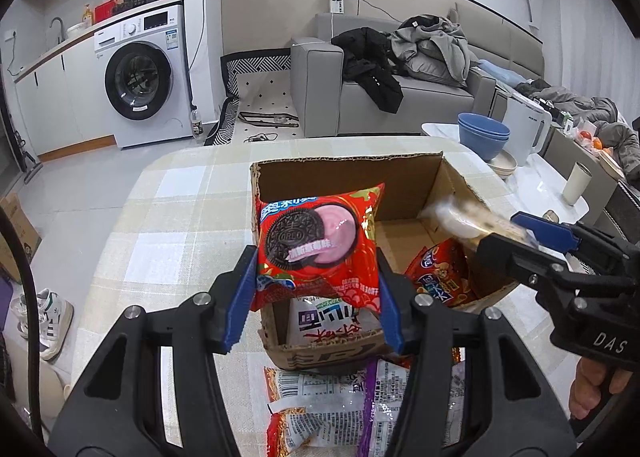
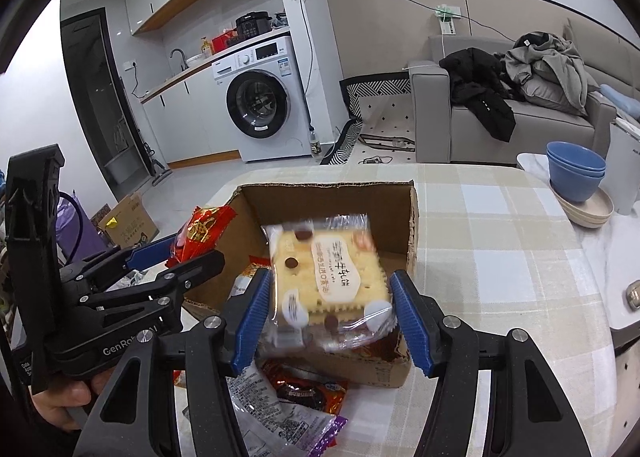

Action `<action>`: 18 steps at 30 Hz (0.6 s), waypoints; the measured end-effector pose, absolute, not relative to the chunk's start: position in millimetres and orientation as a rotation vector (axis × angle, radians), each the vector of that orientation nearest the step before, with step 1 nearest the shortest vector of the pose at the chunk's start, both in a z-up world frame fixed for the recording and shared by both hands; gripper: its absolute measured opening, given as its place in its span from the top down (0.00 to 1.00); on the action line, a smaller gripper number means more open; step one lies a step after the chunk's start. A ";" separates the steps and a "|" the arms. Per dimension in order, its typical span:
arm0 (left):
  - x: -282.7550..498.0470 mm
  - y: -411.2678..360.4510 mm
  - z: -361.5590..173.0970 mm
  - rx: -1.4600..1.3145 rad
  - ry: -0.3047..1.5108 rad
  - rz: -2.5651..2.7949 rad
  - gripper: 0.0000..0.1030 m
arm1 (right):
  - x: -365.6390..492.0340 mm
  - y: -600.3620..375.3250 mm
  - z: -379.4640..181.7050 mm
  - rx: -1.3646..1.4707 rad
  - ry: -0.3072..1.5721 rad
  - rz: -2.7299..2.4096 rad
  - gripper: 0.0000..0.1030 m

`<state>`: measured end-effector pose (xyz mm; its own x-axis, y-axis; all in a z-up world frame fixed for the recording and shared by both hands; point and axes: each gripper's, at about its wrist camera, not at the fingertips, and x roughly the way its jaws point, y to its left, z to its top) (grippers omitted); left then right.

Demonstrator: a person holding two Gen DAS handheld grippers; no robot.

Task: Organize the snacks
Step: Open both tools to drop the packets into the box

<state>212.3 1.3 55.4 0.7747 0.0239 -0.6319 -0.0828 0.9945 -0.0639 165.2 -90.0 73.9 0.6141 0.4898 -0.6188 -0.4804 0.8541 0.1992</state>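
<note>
Over the cardboard box (image 1: 352,173), at 12 o'clock from the L tool (image 1: 318,297), a red Oreo pack (image 1: 318,245) hangs pinched betw. both blue pads (image 1: 244,297), its lower edge in the grip and the rest sticking up and fwd above the box's near-left corner. R tool (image 2: 328,313) likewise clamps a clear-wrapped cracker sandwich pack (image 2: 328,277) betw. its fingers, held above the box's near wall, approx. 12 o'clock from that tool; in the left wrist view the same pack looks blurred at 3 o'clock, over the box's right wall. Count: 1 box, open-topped, on the checked tabletop (image 2: 500,241). Inside it 2 packs show clearly, an orange-red snack bag (image 1: 440,277) at the right and a white pack w/ red print (image 1: 332,321) at the near side; anything deeper is hidden. On the tabletop just in front of the box lie approx. 3 more wrappers: a white-and-purple one (image 2: 280,417), a dark brown one (image 2: 308,389) and a red-edged one (image 1: 280,433); overlap makes the exact no. unclear. Held packs: 2, one per tool. Blue bowls (image 2: 576,173) sit stacked at 2 o'clock, well apart from the box.
</note>
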 end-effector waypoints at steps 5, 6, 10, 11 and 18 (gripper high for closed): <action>221.3 -0.8 49.1 -0.085 0.685 0.055 0.50 | 174.7 -81.9 67.9 0.000 0.718 0.534 0.41; 223.7 -1.9 47.7 -0.080 0.690 0.052 0.50 | 176.2 -80.2 66.2 -0.003 0.723 0.532 0.41; 228.1 -2.6 44.1 -0.085 0.697 0.045 0.50 | 178.7 -77.5 64.0 -0.011 0.721 0.532 0.41; 229.2 -2.4 43.2 -0.087 0.699 0.042 0.50 | 177.9 -76.6 63.5 -0.016 0.720 0.536 0.40; 229.8 -0.7 42.3 -0.101 0.706 0.005 0.44 | 169.9 -87.0 70.4 -0.015 0.697 0.537 0.22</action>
